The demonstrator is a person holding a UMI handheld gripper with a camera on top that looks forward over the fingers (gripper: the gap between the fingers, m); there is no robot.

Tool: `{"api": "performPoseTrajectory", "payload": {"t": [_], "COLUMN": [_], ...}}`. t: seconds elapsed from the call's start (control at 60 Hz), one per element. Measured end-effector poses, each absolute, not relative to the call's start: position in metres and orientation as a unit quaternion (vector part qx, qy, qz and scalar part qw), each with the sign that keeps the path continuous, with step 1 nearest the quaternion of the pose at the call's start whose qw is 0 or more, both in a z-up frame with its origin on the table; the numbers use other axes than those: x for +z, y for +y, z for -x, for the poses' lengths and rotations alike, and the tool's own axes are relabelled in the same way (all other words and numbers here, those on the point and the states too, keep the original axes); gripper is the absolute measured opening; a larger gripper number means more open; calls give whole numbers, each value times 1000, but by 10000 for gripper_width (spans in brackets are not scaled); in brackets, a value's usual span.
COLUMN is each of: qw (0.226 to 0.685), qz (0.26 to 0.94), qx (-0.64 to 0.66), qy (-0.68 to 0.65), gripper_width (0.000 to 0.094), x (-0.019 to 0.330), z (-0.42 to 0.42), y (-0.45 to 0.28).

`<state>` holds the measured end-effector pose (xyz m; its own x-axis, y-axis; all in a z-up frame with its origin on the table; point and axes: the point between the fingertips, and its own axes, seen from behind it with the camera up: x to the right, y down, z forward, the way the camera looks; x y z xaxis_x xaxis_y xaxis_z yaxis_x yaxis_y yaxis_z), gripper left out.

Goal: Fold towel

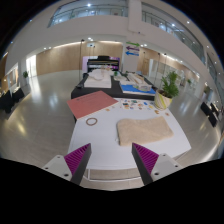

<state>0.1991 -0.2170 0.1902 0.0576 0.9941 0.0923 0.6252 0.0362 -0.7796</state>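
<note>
Towel (147, 129) lies ahead-right of my wide-open, empty tongs (111, 157), long axis running across the table (100, 140).

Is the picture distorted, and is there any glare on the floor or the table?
Gripper view: strong fisheye bend, the white table edges and the balcony curve; pale window glare on the polished floor; the beige towel evenly lit, no hard shadow; gripper open, its fingers apart short of the towel.
</note>
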Motion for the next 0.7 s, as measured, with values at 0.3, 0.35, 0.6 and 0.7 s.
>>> {"api": "performPoseTrajectory", "payload": {"t": [0.3,0.35,0.6,0.7], "qw": [343,343,343,336], "qz": [609,607,609,606], "qx": [269,271,271,266], "qy": [-663,-664,-662,-671], "gripper_width": [854,853,854,846], "x": [123,107,36,12], "z": [-131,-112,-18,7], "y": [-206,-198,-155,-143]}}
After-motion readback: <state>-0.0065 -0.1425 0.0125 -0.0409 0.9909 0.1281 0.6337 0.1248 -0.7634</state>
